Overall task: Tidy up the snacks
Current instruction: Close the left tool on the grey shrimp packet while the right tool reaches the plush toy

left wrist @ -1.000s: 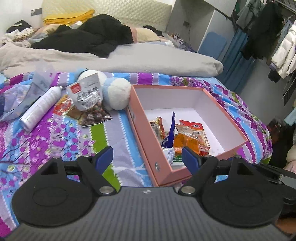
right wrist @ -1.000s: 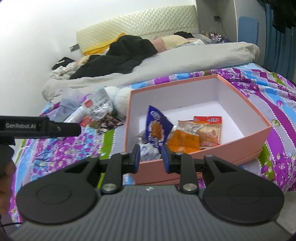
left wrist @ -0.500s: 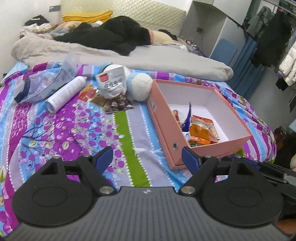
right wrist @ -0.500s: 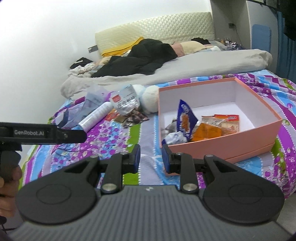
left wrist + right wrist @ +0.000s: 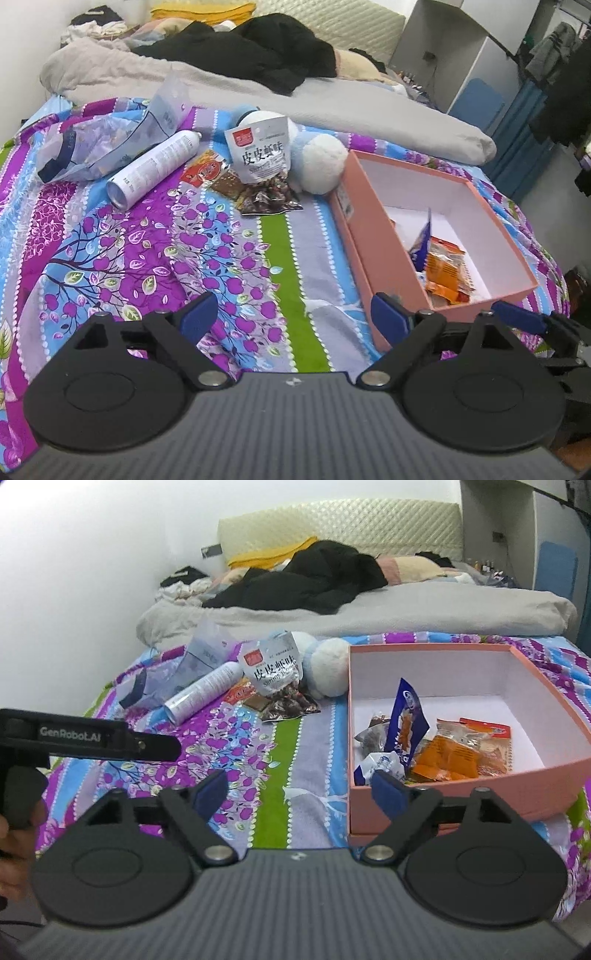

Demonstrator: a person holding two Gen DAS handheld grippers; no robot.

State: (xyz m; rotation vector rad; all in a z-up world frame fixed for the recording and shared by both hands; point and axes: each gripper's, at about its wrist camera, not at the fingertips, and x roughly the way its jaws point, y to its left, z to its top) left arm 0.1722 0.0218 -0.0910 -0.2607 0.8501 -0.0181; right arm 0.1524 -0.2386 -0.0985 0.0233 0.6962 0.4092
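Bedroom with a bed under a purple, blue and green floral bedspread (image 5: 155, 236), a rumpled grey duvet (image 5: 332, 107) across its far half, black clothing (image 5: 306, 579) piled on top.

Left hand-held gripper (image 5: 291, 317) spread wide, empty, hovering low over the bedspread; blue-padded fingertips (image 5: 199, 314) well apart, right one near the corner of the pink cardboard box. Right hand-held gripper (image 5: 299, 792) likewise spread wide and empty, right fingertip (image 5: 386, 794) just in front of the box's near wall.

Pink cardboard box with white inside (image 5: 461, 786), lying open on the bedspread to the right. Inside, bunched toward the near left corner: a blue foil snack packet (image 5: 406, 720) standing on edge, orange snack packets (image 5: 450, 757) beside it, a red-topped clear packet (image 5: 487, 734) behind those, a small grey wrapped item (image 5: 369, 734) at the left wall.

Farther out, left of the box, loose on the bedspread: a white-labelled bag of dark wrapped snacks (image 5: 264, 166) leaning against a white and pale blue plush toy (image 5: 319, 162); a flat red and brown snack packet (image 5: 210, 173) touching the bag's left side; a white spray can (image 5: 155, 170) lying on its side; a crumpled translucent plastic bag (image 5: 107, 144) beyond that.
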